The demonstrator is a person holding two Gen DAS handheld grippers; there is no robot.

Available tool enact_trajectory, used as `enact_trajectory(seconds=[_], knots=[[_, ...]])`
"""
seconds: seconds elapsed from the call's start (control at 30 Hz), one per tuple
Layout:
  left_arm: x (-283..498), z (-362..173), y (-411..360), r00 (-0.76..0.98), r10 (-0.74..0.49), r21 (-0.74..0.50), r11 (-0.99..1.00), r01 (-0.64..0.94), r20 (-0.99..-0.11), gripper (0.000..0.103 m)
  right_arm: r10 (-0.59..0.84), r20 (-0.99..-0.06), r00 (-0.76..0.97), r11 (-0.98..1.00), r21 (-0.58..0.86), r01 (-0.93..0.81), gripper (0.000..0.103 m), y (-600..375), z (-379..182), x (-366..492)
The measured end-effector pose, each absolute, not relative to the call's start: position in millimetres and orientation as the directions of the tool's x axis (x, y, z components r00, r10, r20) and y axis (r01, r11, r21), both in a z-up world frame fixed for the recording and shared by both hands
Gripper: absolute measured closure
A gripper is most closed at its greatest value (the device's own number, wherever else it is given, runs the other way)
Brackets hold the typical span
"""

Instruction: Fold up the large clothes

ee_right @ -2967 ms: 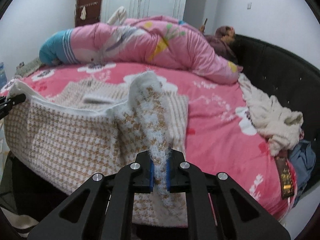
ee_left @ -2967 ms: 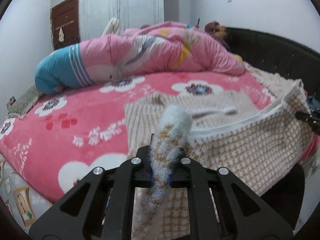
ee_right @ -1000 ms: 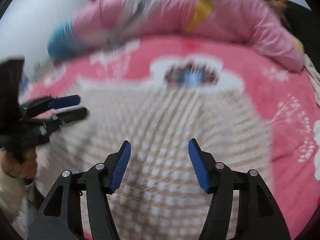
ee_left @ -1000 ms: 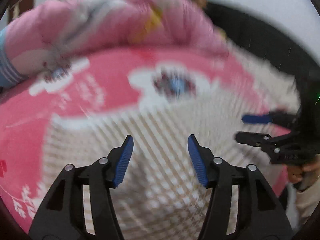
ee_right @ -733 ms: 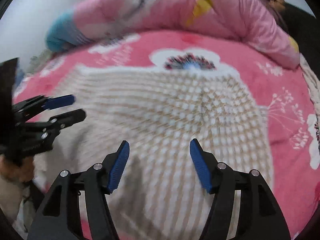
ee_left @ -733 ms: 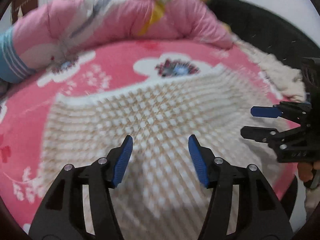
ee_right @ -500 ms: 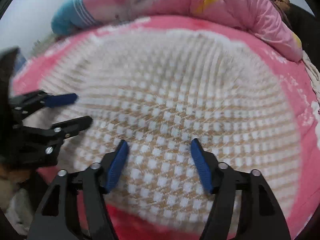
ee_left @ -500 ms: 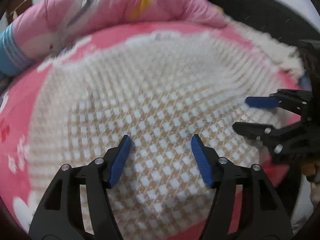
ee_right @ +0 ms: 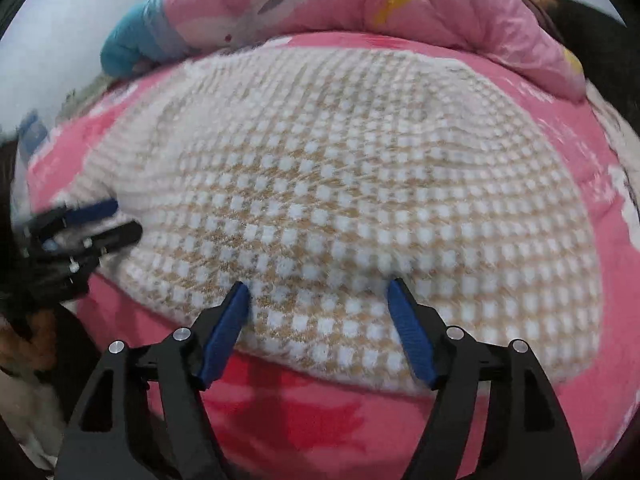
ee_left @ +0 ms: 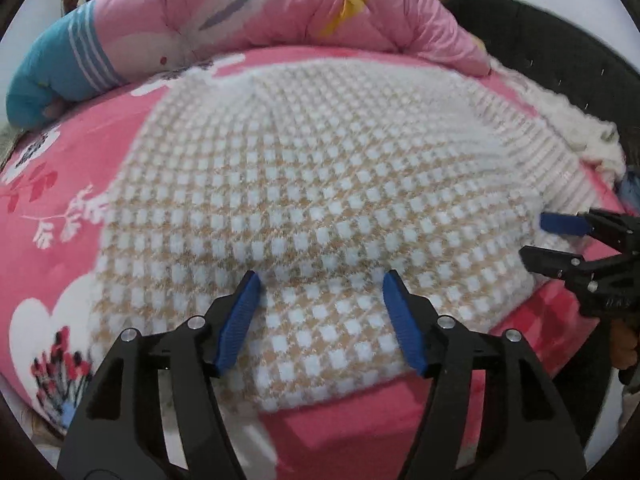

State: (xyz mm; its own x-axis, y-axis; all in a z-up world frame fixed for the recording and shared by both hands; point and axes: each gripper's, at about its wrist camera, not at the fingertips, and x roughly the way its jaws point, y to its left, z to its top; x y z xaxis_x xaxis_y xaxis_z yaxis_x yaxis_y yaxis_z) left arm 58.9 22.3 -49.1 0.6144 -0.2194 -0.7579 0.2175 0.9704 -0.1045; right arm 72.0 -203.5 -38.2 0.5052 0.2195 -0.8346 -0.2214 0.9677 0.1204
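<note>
A beige-and-white checked sweater (ee_left: 320, 184) lies folded over on the pink flowered bed cover (ee_left: 68, 160). Its near folded edge runs just in front of both grippers. In the left wrist view my left gripper (ee_left: 321, 280) hangs open over that near edge with only cloth below its blue pads. My right gripper (ee_left: 536, 236) shows at the right edge of the sweater. The right wrist view shows the sweater (ee_right: 340, 168) again, with my right gripper (ee_right: 318, 286) over the near edge, its jaws opening and gripping nothing. My left gripper (ee_right: 120, 218) sits at the sweater's left edge, blurred.
A rolled pink and blue quilt (ee_left: 280, 8) lies across the far side of the bed. A cream garment (ee_left: 572, 132) is heaped at the right beside the black headboard (ee_left: 560, 60). A hand (ee_left: 624, 348) holds the right gripper. The bed's near edge drops just below the sweater.
Three seconds ago both grippers were shut on lifted sweater cloth; now both are open and the cloth lies flat. Over the last second both drew back to the sweater's near edge.
</note>
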Motion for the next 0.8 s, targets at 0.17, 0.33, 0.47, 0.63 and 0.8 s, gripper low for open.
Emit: enact_trajectory(seconds=[0.17, 0.33, 0.47, 0.63, 0.8], knots=[[35.9, -38.2, 80.7, 0.676, -0.213, -0.203, 0.974, 0.095, -0.705, 0.036, 0.084, -0.798, 0.596, 0.996, 0.063, -0.056, 0.034, -265.2, -20.6, 40.4], [52.1, -56.6, 92.0, 0.650, -0.256, -0.281, 0.957, 0.068, -0.715, 0.035, 0.136, -0.822, 0.553, 0.983, 0.182, 0.028, 0.037, -294.5, -56.6, 47.4], [36.8, -35.0, 87.9, 0.674, -0.250, -0.283, 0.957, 0.063, -0.695, 0.035, 0.142, -0.804, 0.578, 0.983, 0.184, 0.014, 0.037, -275.4, -29.3, 25.8], [-3.3, -2.4, 74.1, 0.747, -0.199, -0.198, 0.976, 0.092, -0.634, 0.017, 0.140, -0.734, 0.664, 0.985, 0.172, -0.017, 0.018, -251.0, 2.9, -12.2], [-32.1, 30.6, 42.0, 0.787, -0.118, -0.094, 0.993, 0.077, -0.605, 0.008, 0.104, -0.688, 0.718, 0.994, 0.100, -0.048, 0.010, -218.2, 22.3, -42.1]])
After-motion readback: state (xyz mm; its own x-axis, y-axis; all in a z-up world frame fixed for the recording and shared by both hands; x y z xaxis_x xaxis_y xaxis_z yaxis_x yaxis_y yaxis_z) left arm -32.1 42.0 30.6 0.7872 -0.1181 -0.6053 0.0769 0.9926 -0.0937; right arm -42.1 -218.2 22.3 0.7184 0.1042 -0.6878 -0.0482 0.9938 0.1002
